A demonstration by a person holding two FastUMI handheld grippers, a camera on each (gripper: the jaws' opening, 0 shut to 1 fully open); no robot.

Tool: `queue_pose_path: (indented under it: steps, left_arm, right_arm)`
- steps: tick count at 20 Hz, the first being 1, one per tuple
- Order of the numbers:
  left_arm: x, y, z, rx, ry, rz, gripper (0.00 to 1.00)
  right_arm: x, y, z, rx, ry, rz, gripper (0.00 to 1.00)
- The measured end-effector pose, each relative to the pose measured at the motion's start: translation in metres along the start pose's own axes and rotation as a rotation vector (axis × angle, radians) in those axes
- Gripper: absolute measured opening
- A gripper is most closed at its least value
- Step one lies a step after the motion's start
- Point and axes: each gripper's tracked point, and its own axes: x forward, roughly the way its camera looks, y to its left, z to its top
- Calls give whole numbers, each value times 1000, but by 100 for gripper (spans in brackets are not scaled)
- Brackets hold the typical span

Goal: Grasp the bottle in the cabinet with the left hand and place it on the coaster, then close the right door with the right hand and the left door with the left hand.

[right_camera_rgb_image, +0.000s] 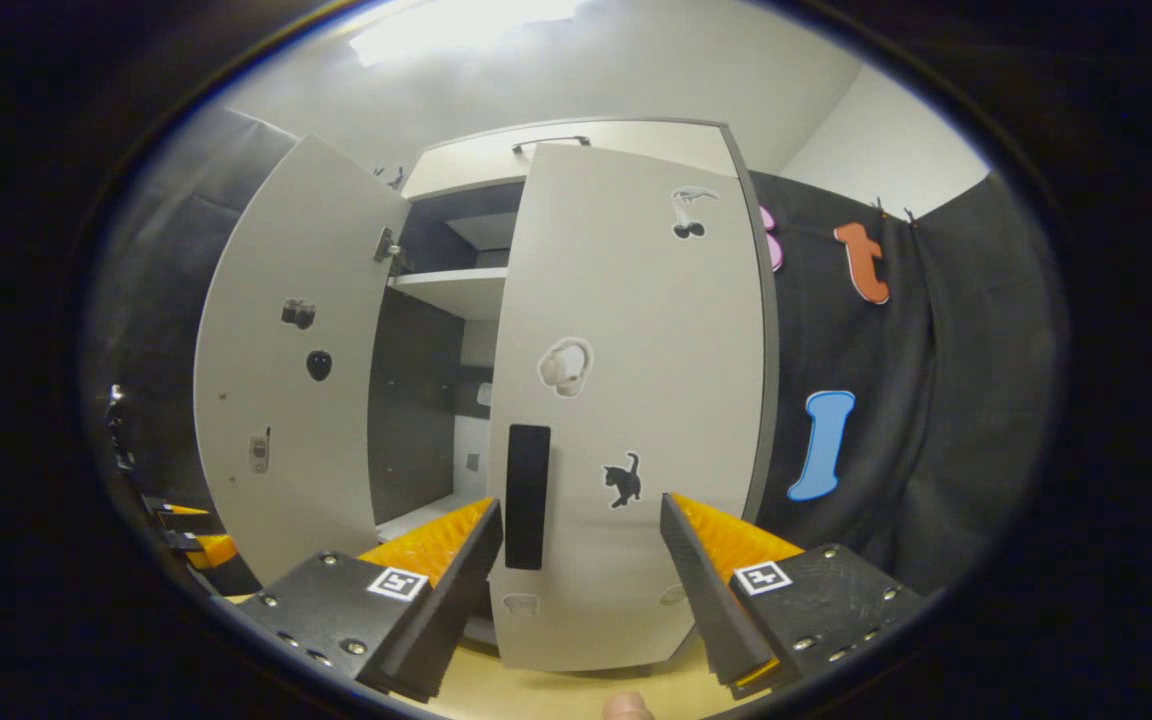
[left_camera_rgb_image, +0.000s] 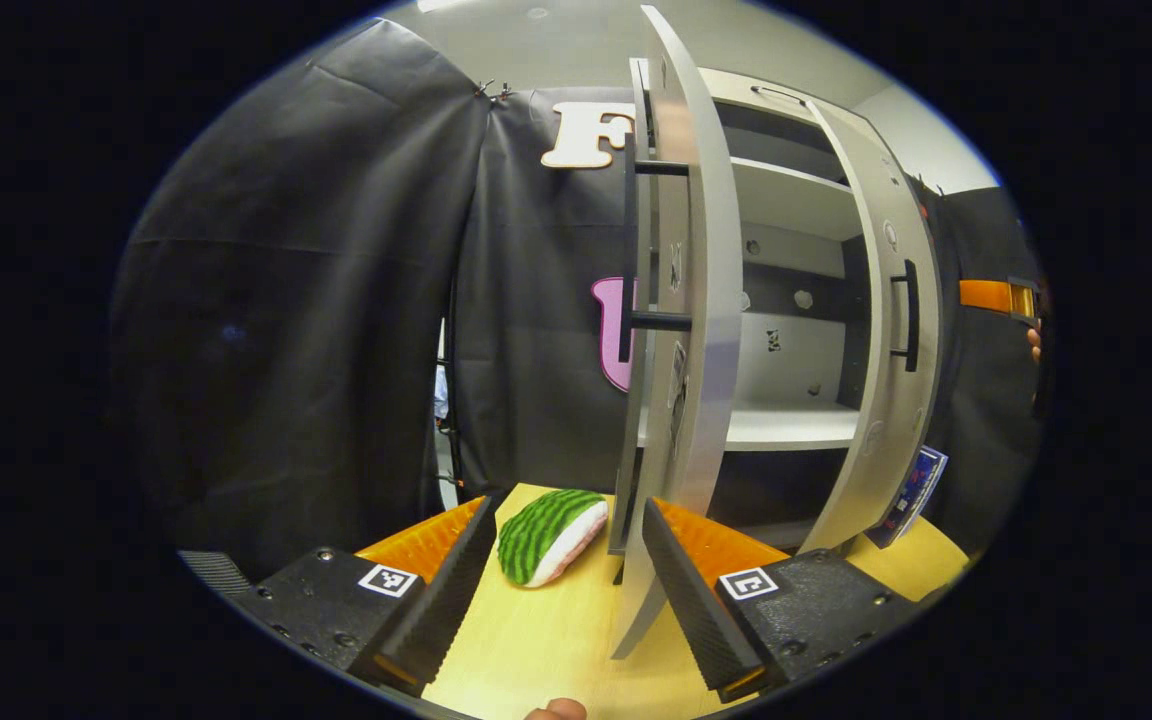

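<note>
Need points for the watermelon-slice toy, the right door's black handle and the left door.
watermelon-slice toy [left_camera_rgb_image: 548, 535]: left gripper view, on its green striped rind.
right door's black handle [right_camera_rgb_image: 527, 496]: right gripper view, mid-length of the bar.
left door [right_camera_rgb_image: 286, 400]: right gripper view, on its grey inner face.

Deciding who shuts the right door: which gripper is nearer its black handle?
Right. The right gripper faces the right door, its black handle just beyond its fingertips. The left gripper sits by the left door's edge.
</note>
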Motion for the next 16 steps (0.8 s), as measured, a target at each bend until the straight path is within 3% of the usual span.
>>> queue_pose_path:
  steps: [16]
  left_arm:
    - [16,-7,0,6,7,-52,94]
  right_arm:
    - [-7,-7,-3,1,3,-7,96]
